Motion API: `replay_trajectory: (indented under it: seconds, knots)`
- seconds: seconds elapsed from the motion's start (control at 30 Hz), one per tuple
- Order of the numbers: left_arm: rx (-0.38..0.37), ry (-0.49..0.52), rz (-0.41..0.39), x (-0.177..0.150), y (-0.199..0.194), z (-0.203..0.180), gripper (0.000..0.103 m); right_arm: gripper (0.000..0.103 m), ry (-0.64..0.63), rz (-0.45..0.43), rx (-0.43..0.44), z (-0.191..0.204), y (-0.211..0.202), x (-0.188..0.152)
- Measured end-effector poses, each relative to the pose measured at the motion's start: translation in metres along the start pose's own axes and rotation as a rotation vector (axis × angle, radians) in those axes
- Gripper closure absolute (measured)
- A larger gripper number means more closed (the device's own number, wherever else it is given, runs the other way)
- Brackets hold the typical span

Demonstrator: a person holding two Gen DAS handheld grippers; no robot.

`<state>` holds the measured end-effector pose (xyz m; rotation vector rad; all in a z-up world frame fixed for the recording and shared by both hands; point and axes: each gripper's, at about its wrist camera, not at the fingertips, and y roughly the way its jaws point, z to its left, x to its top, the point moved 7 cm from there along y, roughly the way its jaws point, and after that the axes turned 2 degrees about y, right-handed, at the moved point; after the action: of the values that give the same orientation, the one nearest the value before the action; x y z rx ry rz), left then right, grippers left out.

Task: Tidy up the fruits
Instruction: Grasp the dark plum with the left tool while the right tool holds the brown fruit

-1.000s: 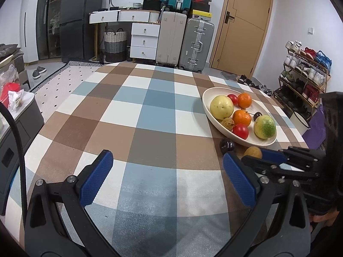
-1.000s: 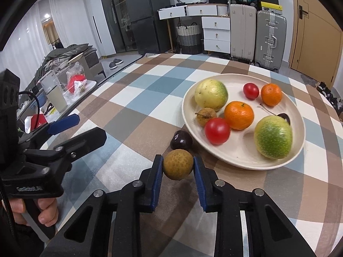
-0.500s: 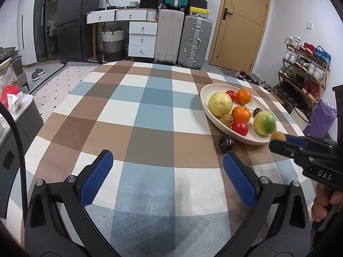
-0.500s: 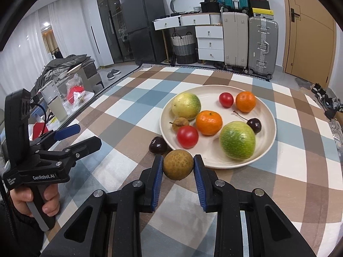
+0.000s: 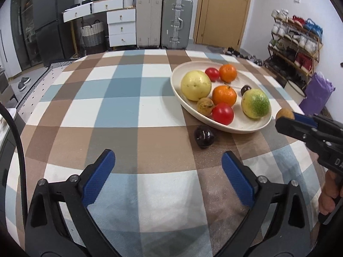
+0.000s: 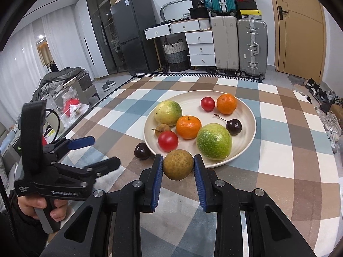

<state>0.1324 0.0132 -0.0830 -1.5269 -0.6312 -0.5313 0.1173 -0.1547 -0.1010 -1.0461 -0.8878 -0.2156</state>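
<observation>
Left wrist view: left gripper point(image 5: 168, 172) gapes wide with nothing in it, low over the checked tablecloth point(image 5: 120, 107); a dark plum point(image 5: 204, 136) lies on the cloth just left of the plate point(image 5: 242, 126), near edge. Right wrist view: right gripper point(image 6: 177, 168) is clamped on a brown round fruit point(image 6: 178, 164), held up just short of the plate's near rim, plum to its left. Step looks like carry-to-plate; next likely needs moving forward over the free spot between red tomato point(image 6: 168, 141) and green fruit point(image 6: 214, 141), then releasing.
</observation>
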Motion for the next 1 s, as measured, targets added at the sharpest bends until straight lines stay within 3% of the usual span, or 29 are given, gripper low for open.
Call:
replay_trajectory:
  seconds: [0.13,0.2,0.47,0.73,0.8,1.0]
  knots:
    - [-0.014,0.024,0.072,0.005,0.024,-0.015,0.020,0.074,0.025,0.008,0.006,-0.003,0.003,-0.001]
    - [-0.022,0.029,0.088,0.007,0.031,-0.021,0.021,0.074,0.027,0.011,0.004,-0.003,0.005,-0.001]
    - [-0.014,0.075,0.096,0.021,0.050,-0.038,0.035,0.074,0.031,0.013,0.004,-0.004,0.006,-0.001]
    - [-0.058,0.119,0.079,0.027,0.051,-0.051,0.073,0.074,0.039,0.020,-0.002,-0.004,0.008,-0.003]
    - [-0.071,0.130,0.075,0.026,0.050,-0.054,0.079,0.074,0.039,0.021,-0.003,-0.005,0.008,-0.003]
    - [-0.096,0.140,0.058,0.027,0.047,-0.058,0.079,0.074,0.044,0.027,-0.006,-0.007,0.012,-0.004]
